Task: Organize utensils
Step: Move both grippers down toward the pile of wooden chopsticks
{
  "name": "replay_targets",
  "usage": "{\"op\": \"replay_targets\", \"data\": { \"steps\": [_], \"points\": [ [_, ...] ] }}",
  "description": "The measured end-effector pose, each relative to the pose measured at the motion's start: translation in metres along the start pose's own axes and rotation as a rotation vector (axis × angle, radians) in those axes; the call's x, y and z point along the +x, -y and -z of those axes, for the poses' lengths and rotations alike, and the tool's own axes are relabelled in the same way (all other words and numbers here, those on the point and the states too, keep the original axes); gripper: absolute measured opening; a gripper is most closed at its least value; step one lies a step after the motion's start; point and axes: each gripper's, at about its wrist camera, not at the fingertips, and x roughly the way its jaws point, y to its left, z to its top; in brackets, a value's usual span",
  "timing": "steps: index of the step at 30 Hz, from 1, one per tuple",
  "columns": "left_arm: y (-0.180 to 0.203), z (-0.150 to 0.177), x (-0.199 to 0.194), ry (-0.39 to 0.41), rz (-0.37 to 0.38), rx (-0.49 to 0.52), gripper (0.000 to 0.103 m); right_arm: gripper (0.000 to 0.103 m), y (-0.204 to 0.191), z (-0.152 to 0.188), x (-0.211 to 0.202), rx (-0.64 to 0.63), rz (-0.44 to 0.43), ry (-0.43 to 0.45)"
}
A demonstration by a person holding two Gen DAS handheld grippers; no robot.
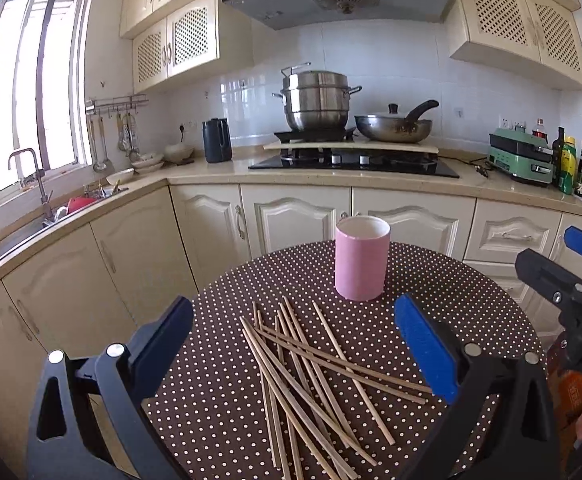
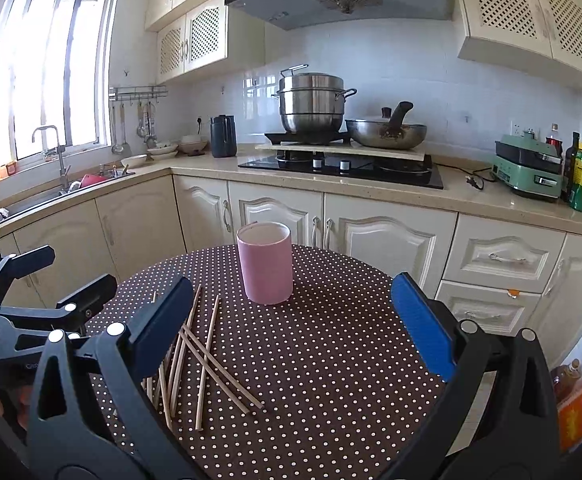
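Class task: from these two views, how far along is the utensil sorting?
Done: nothing visible; the pink cup shows no chopsticks sticking out. In hand: nothing; left gripper and right gripper are both open. Left: every one of the chopsticks lies scattered on the dotted table.

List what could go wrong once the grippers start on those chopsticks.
1. The chopsticks lie crossed in a heap, so lifting one may drag or flick its neighbours.
2. Some reach towards the near edge of the round table and might roll off.
3. The pink cup is tall and narrow; a bump from a stick could tip it.
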Motion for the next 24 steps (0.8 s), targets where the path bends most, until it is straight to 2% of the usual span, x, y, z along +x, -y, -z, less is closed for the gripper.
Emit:
{"op": "replay_targets", "data": {
  "steps": [6,10,16,18,20,24],
  "points": [
    [-0.018,0.011,0.043,-0.16,0.016,-0.017,0.099,0.097,0.004,0.004,0.03,-0.015,-0.009,-0.086],
    [-0.029,0.02,0.062,-0.242,-0.014,-0.031,0.099,0.097,0.005,0.009,0.052,-0.02,-0.029,-0.161],
    [-0.044,0.036,0.083,-0.341,-0.016,-0.06,0.099,0.097,-0.004,0.02,0.086,-0.084,-0.081,-0.262],
    [-0.046,0.043,0.092,-0.371,-0.016,-0.06,0.096,0.097,-0.012,0.025,0.097,-0.122,-0.096,-0.285],
    [-0.049,0.05,0.101,-0.403,-0.007,-0.07,0.084,0.097,-0.021,0.03,0.105,-0.15,-0.122,-0.303],
    [-0.054,0.062,0.12,-0.454,0.011,-0.09,0.074,0.097,-0.035,0.037,0.118,-0.199,-0.162,-0.335]
  ]
}}
